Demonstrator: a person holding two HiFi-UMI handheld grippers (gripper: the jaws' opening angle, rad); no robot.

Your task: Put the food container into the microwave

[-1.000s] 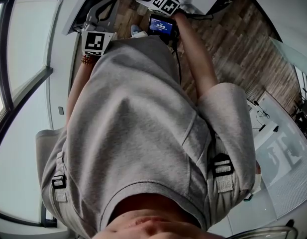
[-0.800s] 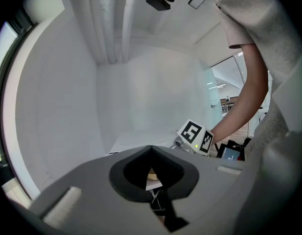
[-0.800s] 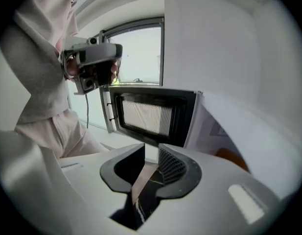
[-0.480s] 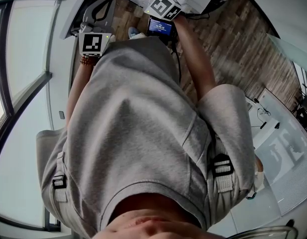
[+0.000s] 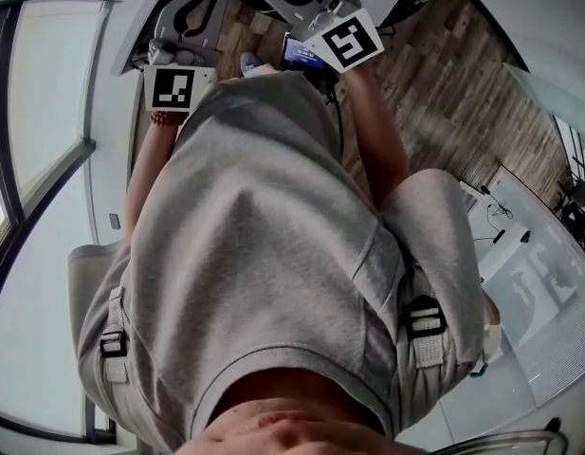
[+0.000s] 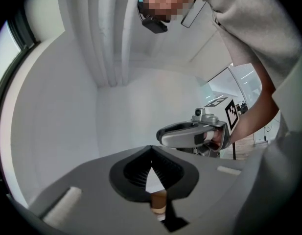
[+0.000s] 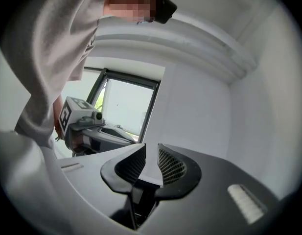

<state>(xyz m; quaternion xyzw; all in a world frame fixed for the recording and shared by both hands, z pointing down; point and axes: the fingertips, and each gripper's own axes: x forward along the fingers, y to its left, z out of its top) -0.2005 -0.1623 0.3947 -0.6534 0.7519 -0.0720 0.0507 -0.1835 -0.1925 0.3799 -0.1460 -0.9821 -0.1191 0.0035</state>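
1. The grey shirt (image 5: 273,254) fills the head view, with wood floor (image 5: 434,74) beyond its top edge. No view shows a food container, a microwave or a tabletop, so where the container is cannot be told.
2. The right hand-held gripper (image 7: 151,163), just past the shirt's top edge, has climbed and swung round in the last second. Its cube (image 5: 349,42) now sits further right of the shirt's middle and shows a different face. Its own view looks out past the shirt towards a window (image 7: 126,106).
3. Its jaws have just been closing a little. They now stand a narrow gap apart, with nothing between them.
4. The left hand-held gripper (image 6: 151,168), at the shirt's upper left corner, has risen only slightly. Its jaw tips meet and grip nothing.
5. Both tools have come up empty, so the task looks barely begun. The container still has to be found and grasped, and the right jaws would probably need to open wider to do that.
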